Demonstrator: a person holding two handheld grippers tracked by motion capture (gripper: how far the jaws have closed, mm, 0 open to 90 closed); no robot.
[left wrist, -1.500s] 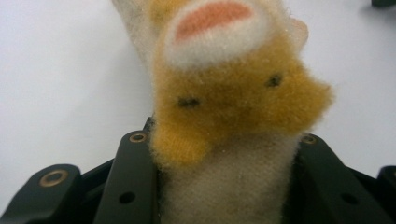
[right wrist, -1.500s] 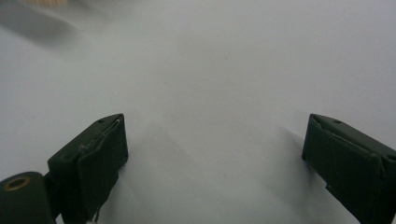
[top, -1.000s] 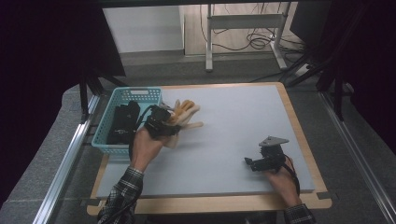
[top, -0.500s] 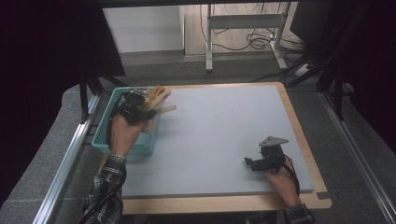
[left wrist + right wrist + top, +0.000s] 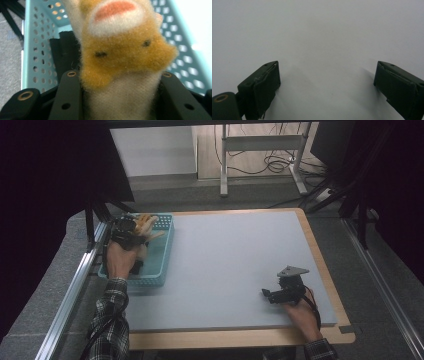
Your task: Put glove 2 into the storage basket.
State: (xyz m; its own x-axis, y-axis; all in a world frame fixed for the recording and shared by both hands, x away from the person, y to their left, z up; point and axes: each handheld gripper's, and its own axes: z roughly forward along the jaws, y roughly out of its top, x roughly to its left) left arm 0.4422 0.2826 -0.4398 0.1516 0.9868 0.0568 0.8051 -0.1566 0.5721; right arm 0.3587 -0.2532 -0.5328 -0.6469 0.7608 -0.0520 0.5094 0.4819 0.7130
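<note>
**Plush toy carried over the basket**

We start with the broad grey-topped desk with a pale wooden rim point(image 5: 310, 245), which stretches ahead of both tools and lies bare across its middle. A second ago our left tool held its load over the desk surface, just beside the basket; half a second ago it was crossing the basket's near wall; now it hangs above the inside.

The rectangular teal plastic basket with perforated walls point(image 5: 162, 251) sits directly beneath and around the left tool point(image 5: 126, 231). In the left gripper view, its teal walls rise on both sides of the jaws and a dark object point(image 5: 63, 53) lies on its floor, below and ahead of them; we cannot tell what that is.

The left tool is clamped on the soft orange-and-cream plush toy with two small dark stitched eyes point(image 5: 125, 57), whose pale lower body is squeezed between the two black jaws. The toy is aloft, not yet resting in the basket.

We judge that the carry is nearly over: what remains is to lower and let go.

Our right tool point(image 5: 280, 292) has stayed put at the near right of the desk, jaws spread wide over bare surface, gripping nothing.
</note>
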